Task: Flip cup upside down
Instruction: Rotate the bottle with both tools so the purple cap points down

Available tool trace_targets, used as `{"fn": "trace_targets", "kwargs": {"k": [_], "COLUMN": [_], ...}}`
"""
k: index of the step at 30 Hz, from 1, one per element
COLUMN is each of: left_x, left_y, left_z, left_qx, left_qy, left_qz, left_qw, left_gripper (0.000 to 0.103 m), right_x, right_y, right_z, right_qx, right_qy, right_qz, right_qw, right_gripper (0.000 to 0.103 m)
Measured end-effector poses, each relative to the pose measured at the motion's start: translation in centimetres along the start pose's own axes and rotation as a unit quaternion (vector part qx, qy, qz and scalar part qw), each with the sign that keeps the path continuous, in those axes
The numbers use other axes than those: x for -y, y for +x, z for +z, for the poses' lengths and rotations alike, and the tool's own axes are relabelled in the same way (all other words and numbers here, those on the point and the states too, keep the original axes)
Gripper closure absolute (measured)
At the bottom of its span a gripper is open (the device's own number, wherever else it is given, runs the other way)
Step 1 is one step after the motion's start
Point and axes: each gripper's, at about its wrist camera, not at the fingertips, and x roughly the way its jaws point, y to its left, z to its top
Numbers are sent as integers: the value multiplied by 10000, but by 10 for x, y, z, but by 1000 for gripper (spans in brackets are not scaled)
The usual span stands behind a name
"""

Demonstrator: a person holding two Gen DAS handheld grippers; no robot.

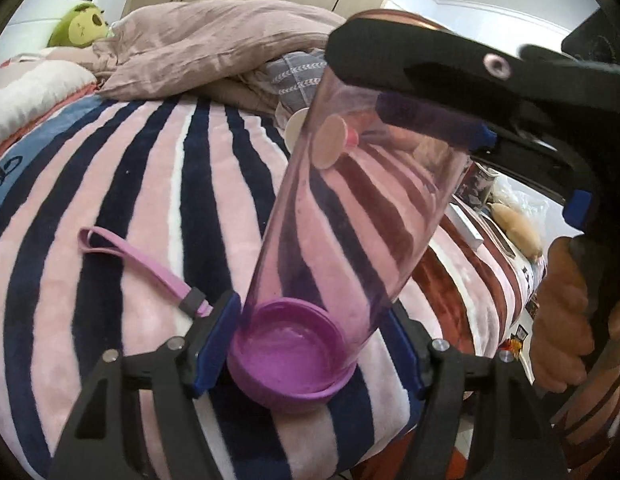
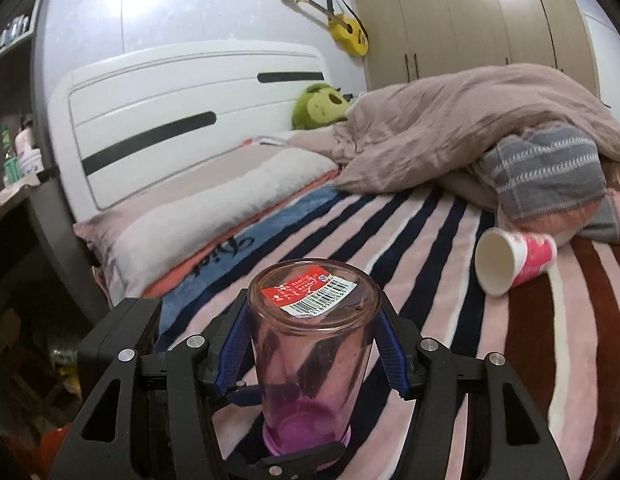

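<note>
While both grippers meet on one item, the entries run left to right. Strap [image 1: 150, 268]: pink, lying on the striped blanket [image 1: 110, 184] at nine o'clock of the cup. Left gripper [image 1: 310, 344]: blue pads [image 1: 216, 344] closed against the lower end of the cup, beside its purple lid [image 1: 290, 356]. Cup [image 1: 349, 208]: clear pink plastic, tilted, lid end low, base high toward one o'clock. Right gripper [image 2: 310, 348]: fingers [image 2: 389, 356] narrowed onto the cup's upper body, touching both sides; seen in the left view entering from three o'clock. Base label [image 2: 310, 292]: red with barcode, facing up. Paper cup [image 2: 513, 264]: on its side on the blanket, at two o'clock of the held cup, well apart. Green plush toy [image 2: 319, 106]: by the headboard [image 2: 170, 92], twelve o'clock.
</note>
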Motion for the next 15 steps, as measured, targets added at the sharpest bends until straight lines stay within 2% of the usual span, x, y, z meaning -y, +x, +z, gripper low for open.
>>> {"fn": "trace_targets", "kwargs": {"k": [3, 7, 15], "left_x": [1, 0, -1], "left_y": [-3, -4, 2], "left_z": [1, 2, 37], "left_qx": [-29, 1, 377], "left_qy": [19, 24, 312], "left_qz": [-44, -51, -46], "left_qw": [10000, 10000, 9988], "left_gripper": [35, 33, 34], "right_x": [-14, -21, -11], "right_y": [-12, -17, -18], "right_z": [-9, -11, 15], "right_qx": [154, 166, 608], "right_qy": [-343, -490, -606], "right_qz": [-59, -133, -261], "right_qw": [9993, 9986, 9960], "right_gripper": [48, 48, 49]}}
